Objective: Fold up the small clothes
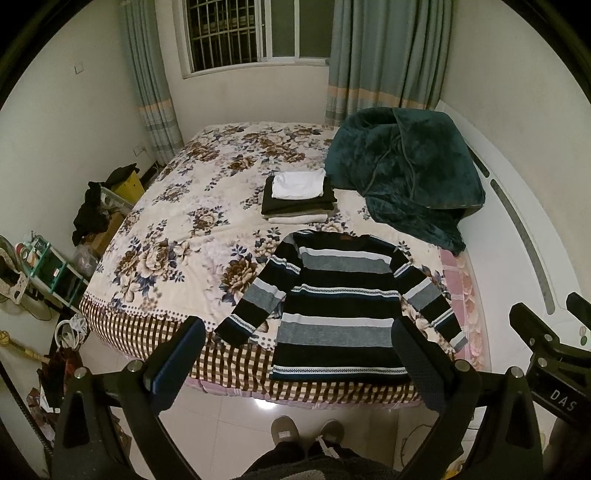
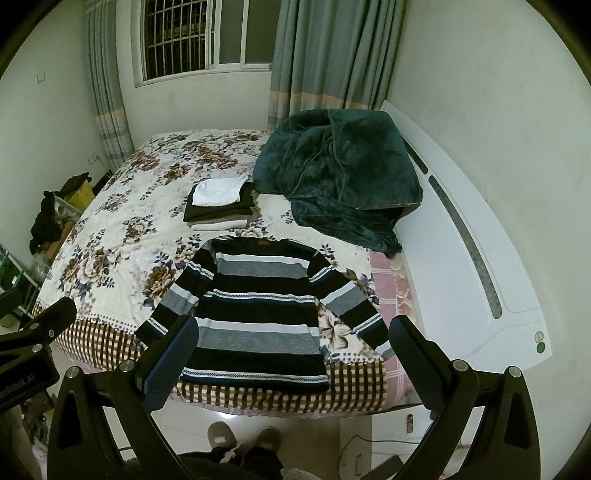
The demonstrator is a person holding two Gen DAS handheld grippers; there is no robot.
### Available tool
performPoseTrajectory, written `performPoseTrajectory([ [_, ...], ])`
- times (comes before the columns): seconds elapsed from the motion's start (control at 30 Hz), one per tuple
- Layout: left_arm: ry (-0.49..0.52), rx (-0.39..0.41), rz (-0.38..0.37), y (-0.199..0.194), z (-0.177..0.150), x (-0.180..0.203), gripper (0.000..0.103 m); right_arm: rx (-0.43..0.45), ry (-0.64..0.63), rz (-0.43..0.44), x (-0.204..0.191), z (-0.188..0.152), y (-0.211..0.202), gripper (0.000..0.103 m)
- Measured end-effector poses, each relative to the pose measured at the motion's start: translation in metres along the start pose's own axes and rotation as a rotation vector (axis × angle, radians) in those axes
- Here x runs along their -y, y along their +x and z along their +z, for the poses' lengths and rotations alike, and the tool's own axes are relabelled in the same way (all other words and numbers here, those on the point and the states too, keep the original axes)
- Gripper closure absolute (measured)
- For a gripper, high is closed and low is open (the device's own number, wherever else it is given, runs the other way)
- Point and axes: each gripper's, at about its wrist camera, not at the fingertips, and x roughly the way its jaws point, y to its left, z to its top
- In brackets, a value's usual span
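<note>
Lower right of my left wrist view: white letters "DAS" on the black body of the right gripper (image 1: 546, 321). Lower left of my right wrist view: mirrored print on the left gripper (image 2: 37, 325), possibly "Robot.AI", too blurred to confirm.

We see a bed (image 1: 177, 229) under a floral cover, a barred window (image 1: 236, 33) between grey-blue curtains (image 1: 388, 55) — white walls, pale glossy floor tiles (image 1: 236, 417).
</note>
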Motion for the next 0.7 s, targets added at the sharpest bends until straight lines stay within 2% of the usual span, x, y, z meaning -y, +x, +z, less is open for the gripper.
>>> performPoseTrajectory([
  [0.53, 0.0, 0.005, -0.004, 0.004, 0.002, 0.002, 0.0, 0.002, 0.003, -0.004, -0.003, -0.003, -0.002, 0.0],
  [0.7, 0.023, 0.049, 0.042, 0.036, 0.019, 0.012, 0.0, -0.015, 0.04, -0.01, 0.012, 0.001, 0.027, 0.0],
])
